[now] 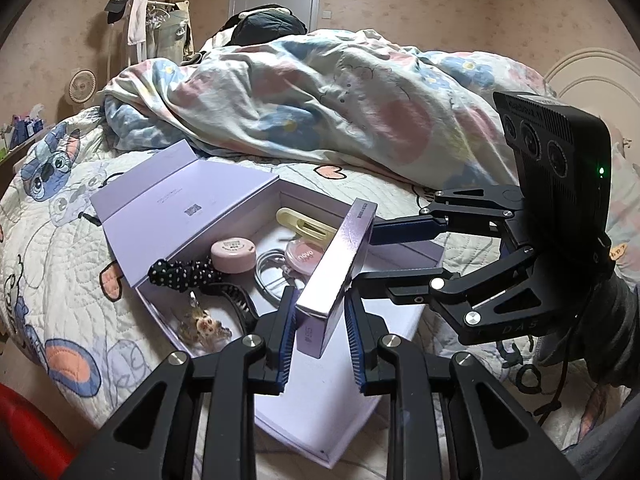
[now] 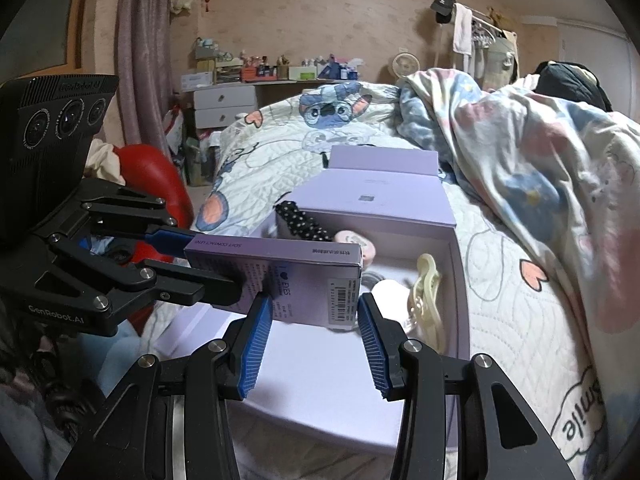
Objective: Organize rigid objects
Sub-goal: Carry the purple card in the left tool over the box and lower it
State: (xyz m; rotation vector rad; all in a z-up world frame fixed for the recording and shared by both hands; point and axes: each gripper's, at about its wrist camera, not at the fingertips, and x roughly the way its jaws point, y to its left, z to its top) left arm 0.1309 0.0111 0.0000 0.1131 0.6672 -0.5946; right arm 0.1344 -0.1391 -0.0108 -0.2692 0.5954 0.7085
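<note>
A slim lilac contact-lens box (image 1: 340, 256) hangs tilted over an open lilac storage box (image 1: 320, 412) on the bed. My left gripper (image 1: 318, 320) straddles its near end, fingers close to its sides; from the right wrist view (image 2: 224, 264) the left fingers clamp the box's left end (image 2: 280, 276). My right gripper (image 2: 312, 312) is open around the box's barcode end, pads apart from it; it also shows in the left wrist view (image 1: 384, 252). Inside the storage box lie a pink compact (image 1: 233, 255), a polka-dot scrunchie (image 1: 180, 274), a yellow hair clip (image 1: 304, 226) and a white cable (image 1: 272, 276).
The storage box's lid (image 1: 168, 208) stands open at the far side. A bunched floral duvet (image 1: 340, 96) lies behind it. A red object (image 2: 156, 184) sits off the bed's left edge. A cluttered desk (image 2: 256, 80) and clothes rack (image 2: 476, 36) stand by the wall.
</note>
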